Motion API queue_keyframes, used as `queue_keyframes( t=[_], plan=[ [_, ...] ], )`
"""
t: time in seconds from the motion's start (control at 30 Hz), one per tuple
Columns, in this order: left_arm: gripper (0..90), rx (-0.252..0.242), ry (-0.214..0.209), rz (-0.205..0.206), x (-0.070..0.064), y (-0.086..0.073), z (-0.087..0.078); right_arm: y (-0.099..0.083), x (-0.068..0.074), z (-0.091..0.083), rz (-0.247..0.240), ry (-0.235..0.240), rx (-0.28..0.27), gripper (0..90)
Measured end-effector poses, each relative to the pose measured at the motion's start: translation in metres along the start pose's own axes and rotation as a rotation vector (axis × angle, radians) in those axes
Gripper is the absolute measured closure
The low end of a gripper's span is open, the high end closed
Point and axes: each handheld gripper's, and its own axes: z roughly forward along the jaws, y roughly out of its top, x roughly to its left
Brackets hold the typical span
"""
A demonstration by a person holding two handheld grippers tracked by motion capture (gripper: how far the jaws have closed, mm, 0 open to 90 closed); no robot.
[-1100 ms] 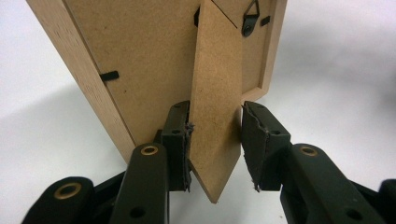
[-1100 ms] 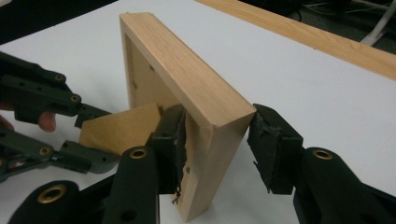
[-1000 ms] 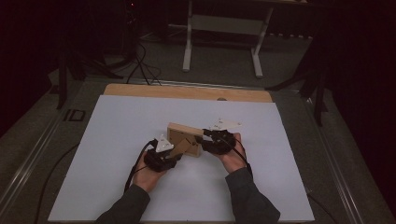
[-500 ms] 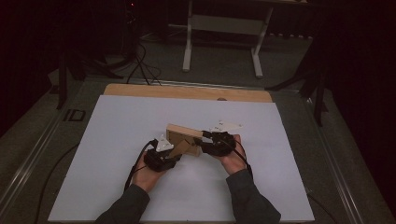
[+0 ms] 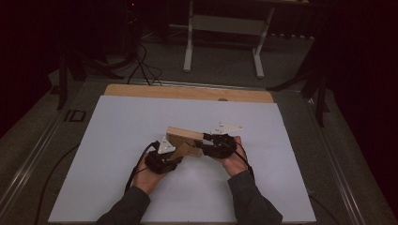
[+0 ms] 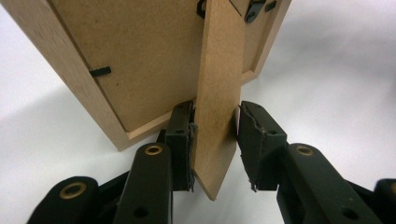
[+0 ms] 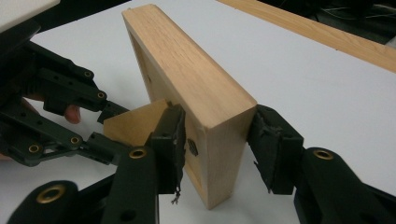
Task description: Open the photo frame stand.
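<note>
1. Picture frame (image 5: 184,136): wooden, 1 piece, held near the middle of the white table (image 5: 117,140), tilted, its back turned toward the person. The back panel (image 6: 140,60) is brown fibreboard kept in by small black clips (image 6: 100,72).

2. Stand flap (image 6: 217,98): a thin fibreboard strip hinged to the back panel, swung out from it. Judged light and stiff but easy to snap at the hinge; best gripped low, near its free end, with gentle pull only.

3. Frame body, handling: judged light, rigid, with a smooth wood edge (image 7: 187,70) that could slip under a weak grip. Any glass on the front face cannot be seen, so it should be treated as fragile. The thick side rail is the safest place to hold.

4. Left gripper (image 6: 215,140): jaws set on either side of the stand flap near its lower end. The left pad touches the flap; a narrow gap shows at the right pad, so whether it truly pinches cannot be told.

5. Right gripper (image 7: 215,140): jaws clamped across the thickness of the frame's side rail at a lower corner, steadying it.

6. Hands: the left hand (image 5: 149,174) and right hand (image 5: 232,159) come in from the near edge, forearms angled inward, the 2 grippers close together at the frame.
</note>
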Motion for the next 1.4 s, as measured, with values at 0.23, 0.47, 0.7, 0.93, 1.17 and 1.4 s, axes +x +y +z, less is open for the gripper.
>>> queue_keyframes(
  t=[0.23, 0.47, 0.7, 0.93, 1.17, 1.4],
  plan=[
    [66.7, -0.008, -0.023, -0.012, -0.001, 0.000, -0.003, -0.003, 0.001, -0.001, -0.018, 0.002, 0.003, 58.1],
    [67.6, -0.022, -0.033, -0.018, 0.000, 0.001, -0.006, -0.008, 0.003, -0.003, -0.029, 0.007, 0.008, 59.6],
    [69.4, -0.027, -0.036, -0.019, 0.000, 0.001, -0.008, -0.008, 0.006, -0.005, -0.048, 0.005, 0.013, 59.5],
    [71.2, -0.021, -0.042, -0.013, -0.001, 0.001, -0.008, -0.010, 0.010, -0.008, -0.065, 0.024, 0.010, 58.9],
    [71.8, -0.013, -0.049, -0.006, -0.002, 0.000, -0.008, -0.013, 0.014, -0.011, -0.084, 0.033, 0.016, 58.7],
    [73.1, -0.015, -0.052, -0.008, -0.003, -0.002, -0.009, -0.016, 0.018, -0.013, -0.095, 0.045, 0.022, 57.9]
  ],
)
